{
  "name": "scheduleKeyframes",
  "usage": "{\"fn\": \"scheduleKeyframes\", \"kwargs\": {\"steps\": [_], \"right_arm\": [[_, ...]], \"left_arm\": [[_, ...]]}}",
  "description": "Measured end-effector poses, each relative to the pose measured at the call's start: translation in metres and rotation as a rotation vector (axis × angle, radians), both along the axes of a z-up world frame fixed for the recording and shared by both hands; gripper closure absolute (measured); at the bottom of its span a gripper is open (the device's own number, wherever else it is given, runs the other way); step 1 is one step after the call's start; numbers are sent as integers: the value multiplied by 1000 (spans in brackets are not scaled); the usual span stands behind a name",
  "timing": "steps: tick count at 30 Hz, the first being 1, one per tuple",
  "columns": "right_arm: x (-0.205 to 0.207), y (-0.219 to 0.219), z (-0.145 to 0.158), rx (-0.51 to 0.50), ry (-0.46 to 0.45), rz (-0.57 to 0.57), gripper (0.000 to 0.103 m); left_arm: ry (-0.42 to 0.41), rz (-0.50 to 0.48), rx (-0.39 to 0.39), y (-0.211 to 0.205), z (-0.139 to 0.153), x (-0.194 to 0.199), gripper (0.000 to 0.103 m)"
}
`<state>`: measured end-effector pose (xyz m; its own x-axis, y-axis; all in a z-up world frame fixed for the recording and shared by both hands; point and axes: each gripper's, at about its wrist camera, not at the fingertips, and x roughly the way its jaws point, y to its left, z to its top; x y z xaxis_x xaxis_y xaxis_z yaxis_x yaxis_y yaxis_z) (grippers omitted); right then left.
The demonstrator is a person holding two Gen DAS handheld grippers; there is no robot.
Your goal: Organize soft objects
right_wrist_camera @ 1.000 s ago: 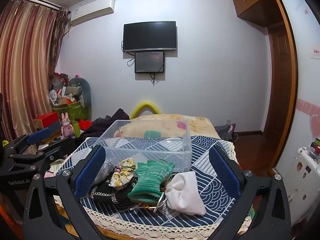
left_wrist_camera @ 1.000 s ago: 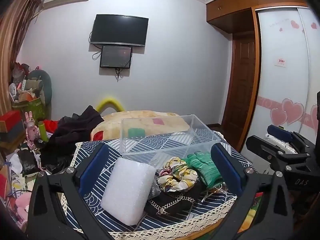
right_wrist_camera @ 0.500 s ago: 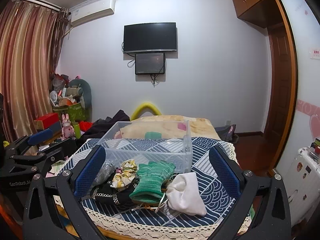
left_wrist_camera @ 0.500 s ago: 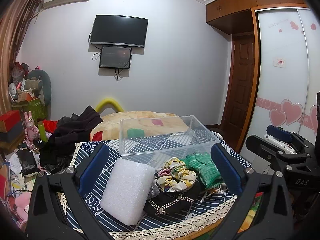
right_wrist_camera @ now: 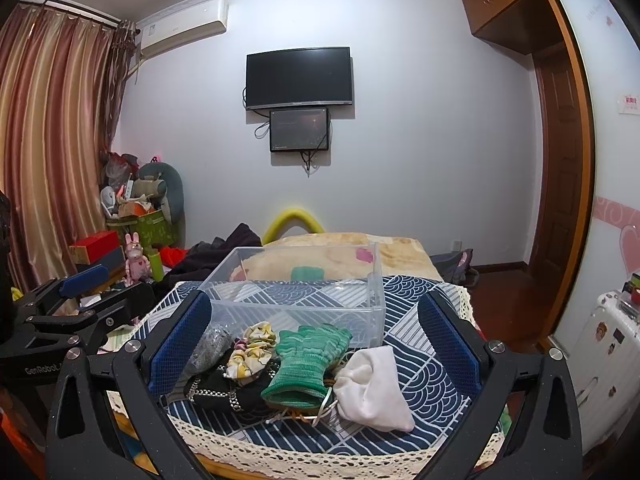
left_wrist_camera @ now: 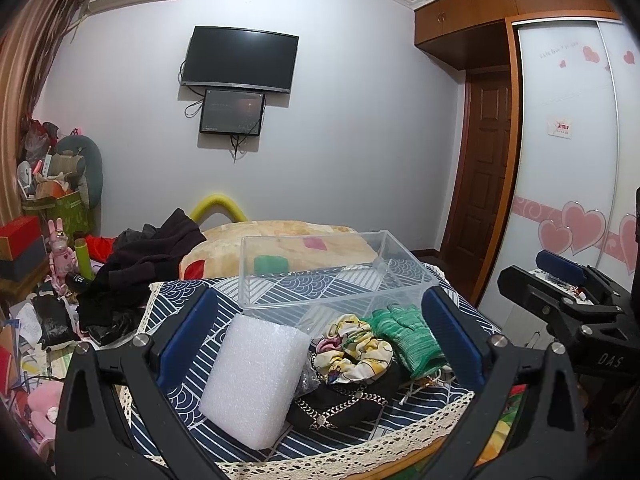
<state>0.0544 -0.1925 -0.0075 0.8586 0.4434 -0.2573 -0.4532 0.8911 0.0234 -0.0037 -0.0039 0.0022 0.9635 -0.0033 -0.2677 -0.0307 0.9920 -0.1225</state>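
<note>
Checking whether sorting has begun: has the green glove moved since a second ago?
No. In the right wrist view the green glove lies just in front of the clear box, beside the white cloth, as before.

The right claw, seen from the left wrist view, has the white letters "DAS" on its black body. The left claw, seen from the right wrist view, has the word "GenRobot" on its side.

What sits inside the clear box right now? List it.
Nothing lies inside the clear box; only the patterned tablecloth shows through its floor. The green and pink patches seen through its walls belong to the blanket behind. Both grippers are open.
</note>
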Motion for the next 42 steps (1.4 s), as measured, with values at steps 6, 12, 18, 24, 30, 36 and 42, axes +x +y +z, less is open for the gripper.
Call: {"fn": "scheduleKeyframes", "kwargs": {"steps": [6, 12, 18, 24, 30, 36, 42], "right_arm": [[-1, 0, 1, 0, -2, 1, 0], [-2, 0, 2, 3, -3, 2, 0], [-3, 0, 2, 3, -3, 3, 0], [-3, 1, 2, 11, -4, 9, 0], [-3, 1, 1, 12, -3, 12, 0], [-1, 2, -1, 15, 4, 15, 0], [6, 0, -7, 12, 18, 9, 0]], "left_arm": [[-4, -2, 3, 0, 0, 0, 0], [-4, -4, 1, 1, 0, -2, 0], [-4, -4, 0, 1, 0, -2, 0], [-3, -8, 0, 1, 1, -3, 0], [-4, -7, -2, 0, 0, -3, 0], [3, -19, -6, 1, -1, -2, 0], [12, -16, 4, 3, -9, 5, 0]]}}
